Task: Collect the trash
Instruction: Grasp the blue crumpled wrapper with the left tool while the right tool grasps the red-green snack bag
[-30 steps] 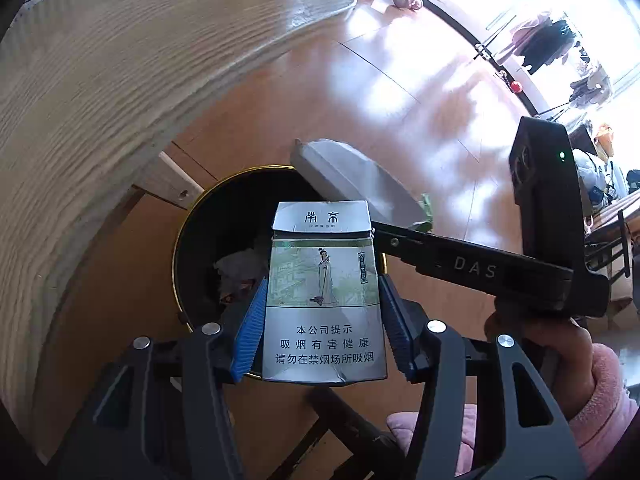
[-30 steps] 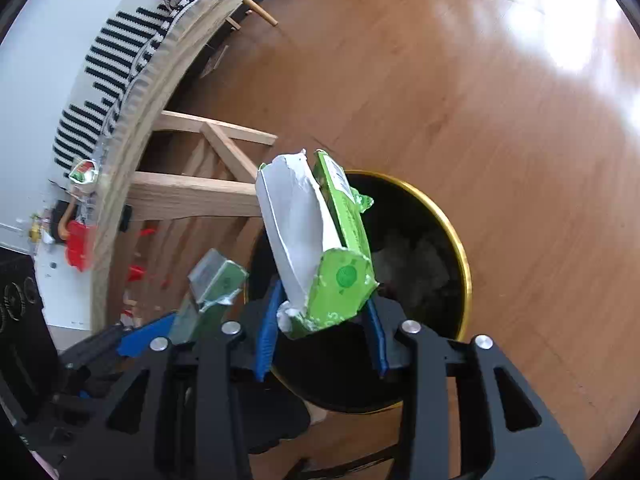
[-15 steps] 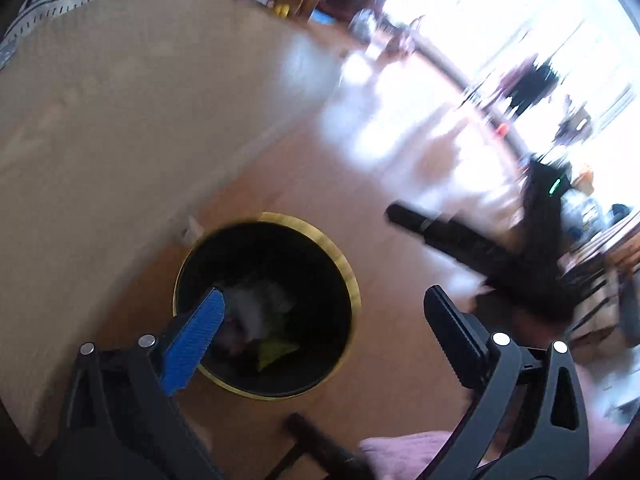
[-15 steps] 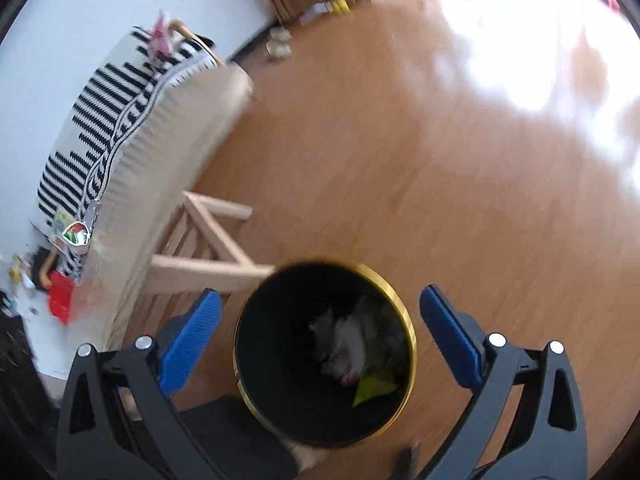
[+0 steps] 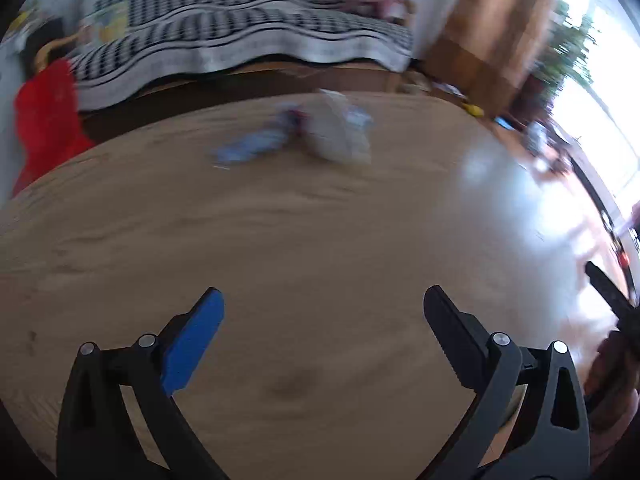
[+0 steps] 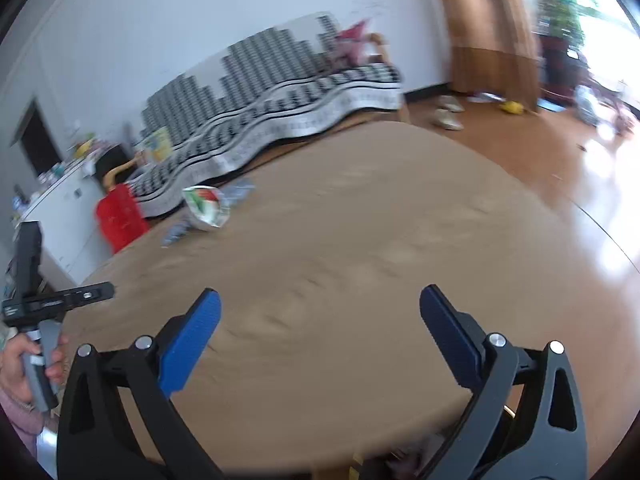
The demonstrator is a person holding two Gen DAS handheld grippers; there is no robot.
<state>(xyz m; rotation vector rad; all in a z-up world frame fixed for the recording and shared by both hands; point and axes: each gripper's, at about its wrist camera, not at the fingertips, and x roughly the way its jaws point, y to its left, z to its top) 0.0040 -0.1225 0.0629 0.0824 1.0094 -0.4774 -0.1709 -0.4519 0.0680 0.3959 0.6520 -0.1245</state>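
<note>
- Wooden tabletop [image 5: 320,240] fills most of what both your cameras see, light oak and round-edged, blurred by motion.
- Your remaining trash lies far across it: in the left wrist view a crumpled whitish wrapper [image 5: 338,132] sits at about 12 o'clock from your left gripper [image 5: 324,332], well apart from its fingertips.
- Just beside that wrapper, toward 11 o'clock, lies a bluish wrapper [image 5: 248,148]; whether the two touch is lost in the blur.
- In the right wrist view the same pile shows at about 10 o'clock from your right gripper [image 6: 320,332]: a packet printed in red, green and white [image 6: 206,206], with the bluish scraps on either side of it, near the table's far edge.
- Your left gripper stands wide apart, nothing between the blue pad and the black finger, only bare wood under it.
- Your right gripper is spread just as wide and carries nothing.
- At 9 o'clock in the right wrist view your left hand [image 6: 24,364] grips the grey handle of the other tool.
- Beyond the table, at 12 o'clock, runs a sofa under a black-and-white patterned cover [image 6: 280,96].
- A red object [image 6: 118,216] stands at its left end, beside a white cabinet [image 6: 60,216].
- Glossy wooden floor [image 6: 580,184] and brown curtains [image 6: 488,24] lie toward 2 o'clock.
</note>
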